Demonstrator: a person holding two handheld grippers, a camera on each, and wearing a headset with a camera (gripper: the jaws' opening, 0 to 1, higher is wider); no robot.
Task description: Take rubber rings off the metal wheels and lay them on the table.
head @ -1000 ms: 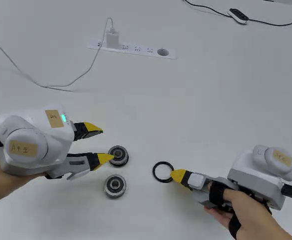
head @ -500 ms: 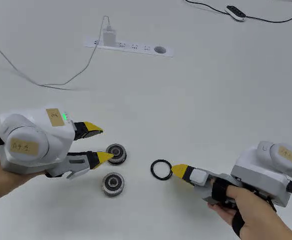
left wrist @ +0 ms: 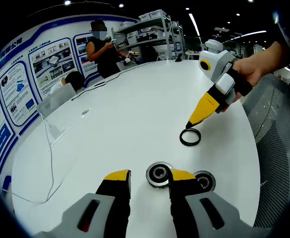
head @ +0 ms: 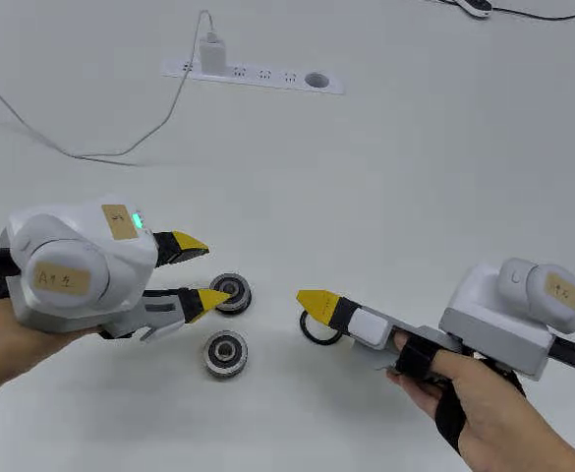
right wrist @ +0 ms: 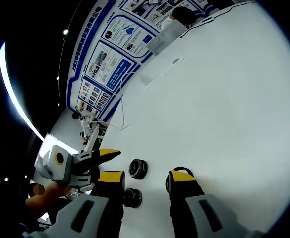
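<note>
Two small dark-rimmed metal wheels lie on the white table [head: 395, 177]: one [head: 231, 292] right at the tips of my left gripper [head: 203, 270], the other [head: 226, 353] just nearer to me. In the left gripper view the first wheel [left wrist: 158, 174] sits between the open jaws of the left gripper [left wrist: 149, 175], with the second wheel [left wrist: 204, 181] to the right. A loose black rubber ring [head: 316, 332] lies flat on the table. My right gripper [head: 316, 305] hovers over its near edge. Its jaws stand open in the right gripper view [right wrist: 145, 177], with the ring [right wrist: 170, 181] by the right jaw.
A white power strip [head: 253, 76] with a plugged charger lies at the far side, and its cable [head: 120, 152] trails left. In the left gripper view, people [left wrist: 102, 49] stand beyond the table and a mesh chair [left wrist: 276, 129] is by its edge.
My right gripper has moved forward and left, from beside the ring to over it. The ring and both wheels lie where they were. The left gripper has barely moved.
</note>
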